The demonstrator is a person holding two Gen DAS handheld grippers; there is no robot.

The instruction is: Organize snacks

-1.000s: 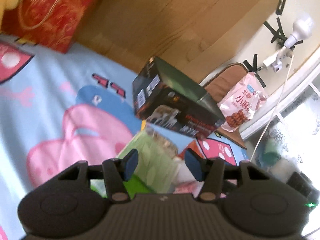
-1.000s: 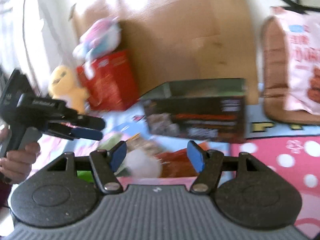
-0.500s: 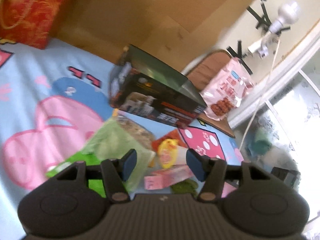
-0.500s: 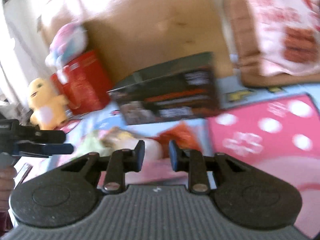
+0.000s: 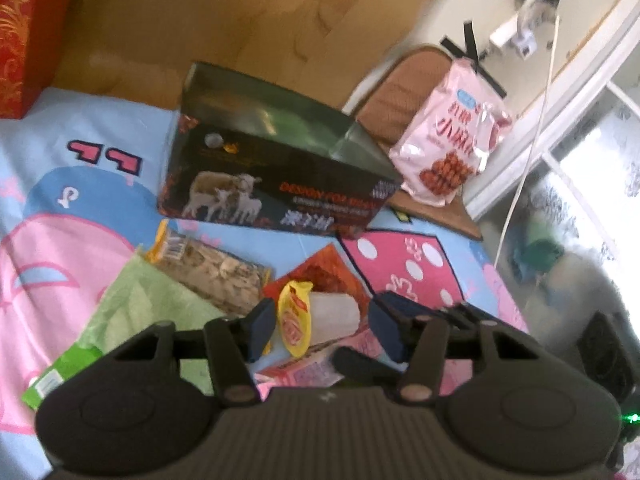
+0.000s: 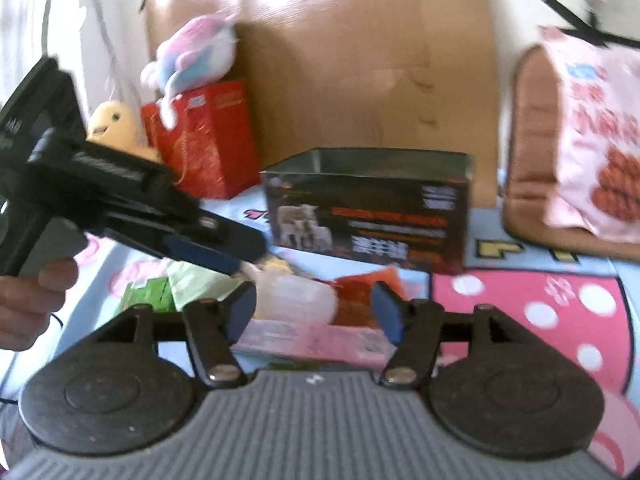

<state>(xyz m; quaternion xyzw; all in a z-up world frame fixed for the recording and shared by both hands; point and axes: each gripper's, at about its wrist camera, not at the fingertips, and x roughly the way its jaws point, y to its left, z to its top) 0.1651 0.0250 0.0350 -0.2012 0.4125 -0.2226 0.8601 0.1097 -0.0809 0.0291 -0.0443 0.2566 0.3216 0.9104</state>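
Note:
A pile of snacks lies on a cartoon mat: a green packet [image 5: 140,304], a clear bag of dried slices [image 5: 208,268], a red packet [image 5: 320,276], a yellow-and-white pouch [image 5: 316,316] and a flat pink box [image 5: 304,372]. An open-topped dark box [image 5: 280,184] stands just behind them. My left gripper [image 5: 324,332] is open, its jaws either side of the yellow-and-white pouch. My right gripper [image 6: 316,308] is open above the pink box [image 6: 312,340] and the white pouch [image 6: 296,296]. The left gripper also shows in the right wrist view [image 6: 224,248], over the pile.
A pink snack bag [image 5: 452,144] leans on a brown cushion [image 5: 400,92] at the back right. A red gift box [image 6: 200,140] with plush toys [image 6: 192,52] stands back left. A cardboard wall [image 5: 240,20] closes the back. A white cable [image 5: 528,140] hangs right.
My left gripper has moved in over the snack pile, bringing the yellow-and-white pouch between its jaws. My right gripper narrowed half a second ago and has opened wide again.

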